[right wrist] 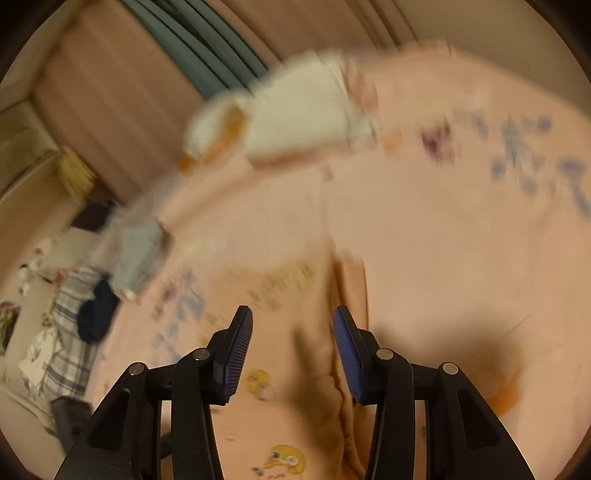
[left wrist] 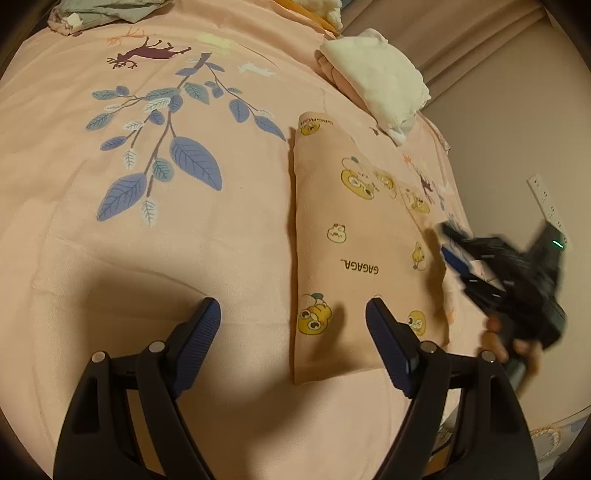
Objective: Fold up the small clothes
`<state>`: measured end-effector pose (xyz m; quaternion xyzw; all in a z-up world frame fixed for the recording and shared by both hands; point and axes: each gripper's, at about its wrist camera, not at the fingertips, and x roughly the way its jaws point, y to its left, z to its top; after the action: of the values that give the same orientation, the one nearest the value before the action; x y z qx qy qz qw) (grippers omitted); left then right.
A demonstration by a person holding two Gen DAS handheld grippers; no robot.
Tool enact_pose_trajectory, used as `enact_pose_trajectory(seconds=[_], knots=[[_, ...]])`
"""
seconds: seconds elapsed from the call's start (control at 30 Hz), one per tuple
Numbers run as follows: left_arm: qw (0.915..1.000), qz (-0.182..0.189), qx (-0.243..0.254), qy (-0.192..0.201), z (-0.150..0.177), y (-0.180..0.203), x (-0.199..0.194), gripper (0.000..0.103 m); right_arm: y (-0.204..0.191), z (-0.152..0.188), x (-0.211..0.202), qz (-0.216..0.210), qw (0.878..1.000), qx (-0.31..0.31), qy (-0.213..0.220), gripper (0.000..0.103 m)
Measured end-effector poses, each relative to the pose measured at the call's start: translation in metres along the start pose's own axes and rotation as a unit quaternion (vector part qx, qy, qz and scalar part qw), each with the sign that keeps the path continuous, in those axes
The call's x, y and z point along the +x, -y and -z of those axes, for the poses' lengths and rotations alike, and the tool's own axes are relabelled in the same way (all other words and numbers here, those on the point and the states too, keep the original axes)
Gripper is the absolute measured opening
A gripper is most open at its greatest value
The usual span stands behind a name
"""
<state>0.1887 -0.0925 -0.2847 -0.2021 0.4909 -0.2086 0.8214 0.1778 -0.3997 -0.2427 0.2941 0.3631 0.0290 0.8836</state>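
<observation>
A small pink garment [left wrist: 354,251] with yellow cartoon prints and the word GAGAGA lies folded lengthwise on the pink bedsheet [left wrist: 184,240]. My left gripper [left wrist: 293,314] is open and empty above the garment's near left edge. My right gripper [left wrist: 452,245] shows blurred at the garment's right edge. In the right wrist view, my right gripper [right wrist: 293,321] is open and empty, over the garment's bunched fold [right wrist: 332,369]. That view is motion-blurred.
A stack of folded white and pink clothes [left wrist: 380,81] sits at the bed's far right; it also shows in the right wrist view [right wrist: 295,118]. Greyish clothes [left wrist: 99,13] lie at the far left. The bed edge and wall [left wrist: 498,147] are on the right.
</observation>
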Motion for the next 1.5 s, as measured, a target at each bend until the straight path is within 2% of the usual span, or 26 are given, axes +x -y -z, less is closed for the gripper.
enact_pose_trajectory(seconds=[0.03, 0.07, 0.13, 0.23, 0.3, 0.33, 0.43, 0.53, 0.6, 0.77, 0.83, 0.87, 0.9, 0.93, 0.97, 1.07, 1.2, 1.23, 1.3, 1.33, 1.37, 1.43, 1.5], knots=[[1.0, -0.002, 0.003, 0.0, 0.0, 0.0, 0.0, 0.08, 0.004, 0.001, 0.014, 0.021, 1.0, 0.009, -0.022, 0.034], [1.0, -0.004, 0.006, 0.0, 0.001, 0.001, 0.0, 0.08, 0.009, 0.004, 0.025, 0.027, 0.999, 0.017, -0.03, 0.018], [1.0, -0.003, 0.007, -0.001, 0.001, 0.0, 0.0, 0.08, 0.017, 0.009, 0.034, -0.004, 0.998, 0.044, -0.039, 0.014], [1.0, 0.004, -0.004, -0.004, -0.001, -0.003, 0.0, 0.08, 0.02, 0.008, 0.015, -0.031, 0.998, 0.059, -0.01, 0.009], [0.9999, 0.009, -0.01, -0.004, -0.001, -0.004, 0.0, 0.08, 0.014, 0.007, 0.001, -0.024, 0.999, 0.046, 0.008, 0.008], [0.9999, 0.009, -0.011, -0.004, -0.001, -0.004, 0.0, 0.08, 0.013, 0.006, -0.005, 0.0, 0.999, 0.035, 0.018, 0.007], [1.0, 0.003, -0.007, -0.002, 0.0, -0.002, -0.001, 0.08, 0.016, 0.005, 0.004, 0.039, 0.999, 0.031, 0.017, 0.007], [1.0, -0.006, 0.003, -0.001, 0.002, 0.002, 0.0, 0.08, 0.035, 0.011, 0.024, 0.088, 0.993, 0.07, -0.035, 0.007], [0.9999, -0.01, 0.008, 0.0, 0.002, 0.003, 0.001, 0.08, 0.036, 0.01, 0.018, 0.078, 0.993, 0.089, -0.029, 0.007], [0.9997, -0.016, 0.016, 0.002, 0.001, 0.004, 0.005, 0.081, -0.001, 0.008, -0.024, 0.017, 0.999, 0.023, 0.04, 0.008], [0.9996, -0.02, 0.018, 0.003, 0.002, 0.004, 0.005, 0.081, -0.014, 0.01, -0.02, -0.012, 0.999, -0.009, 0.03, 0.008], [0.9996, -0.021, 0.02, 0.002, 0.002, 0.005, 0.005, 0.081, -0.015, 0.011, -0.01, -0.015, 1.0, -0.021, 0.008, 0.008], [0.9996, -0.021, 0.021, 0.001, 0.002, 0.005, 0.005, 0.081, -0.011, 0.014, 0.002, 0.0, 1.0, -0.023, -0.02, 0.008], [0.9996, -0.02, 0.021, 0.0, 0.002, 0.005, 0.005, 0.081, -0.003, 0.017, 0.019, 0.037, 0.998, -0.008, -0.049, 0.008], [0.9996, -0.02, 0.02, 0.0, 0.002, 0.005, 0.005, 0.081, 0.005, 0.018, 0.027, 0.047, 0.997, 0.009, -0.06, 0.008], [0.9996, -0.02, 0.021, 0.002, 0.002, 0.007, 0.005, 0.081, 0.021, 0.018, 0.024, 0.017, 0.997, 0.053, -0.06, 0.008], [0.9981, -0.006, 0.061, -0.001, 0.01, 0.022, 0.009, 0.079, 0.002, 0.018, -0.002, 0.043, 0.998, 0.002, -0.043, 0.008], [0.9964, -0.009, 0.084, -0.006, 0.014, 0.028, 0.013, 0.073, -0.001, 0.019, -0.005, 0.038, 0.998, -0.01, -0.048, 0.008], [0.9905, -0.05, 0.124, -0.031, 0.022, 0.039, 0.025, 0.06, 0.003, 0.019, -0.001, 0.032, 0.998, -0.003, -0.058, 0.009], [0.985, -0.08, 0.15, -0.029, 0.027, 0.046, 0.027, 0.058, 0.007, 0.019, 0.002, 0.038, 0.997, 0.012, -0.064, 0.009], [0.9823, -0.09, 0.161, -0.032, 0.029, 0.05, 0.025, 0.058, 0.008, 0.017, 0.006, 0.047, 0.996, 0.022, -0.067, 0.009], [0.9825, -0.083, 0.157, -0.056, 0.031, 0.053, 0.021, 0.052, 0.007, 0.017, 0.006, 0.053, 0.996, 0.02, -0.067, 0.009], [0.983, -0.07, 0.148, -0.082, 0.031, 0.05, 0.017, 0.051, 0.001, 0.018, 0.0, 0.046, 0.997, 0.007, -0.065, 0.009]])
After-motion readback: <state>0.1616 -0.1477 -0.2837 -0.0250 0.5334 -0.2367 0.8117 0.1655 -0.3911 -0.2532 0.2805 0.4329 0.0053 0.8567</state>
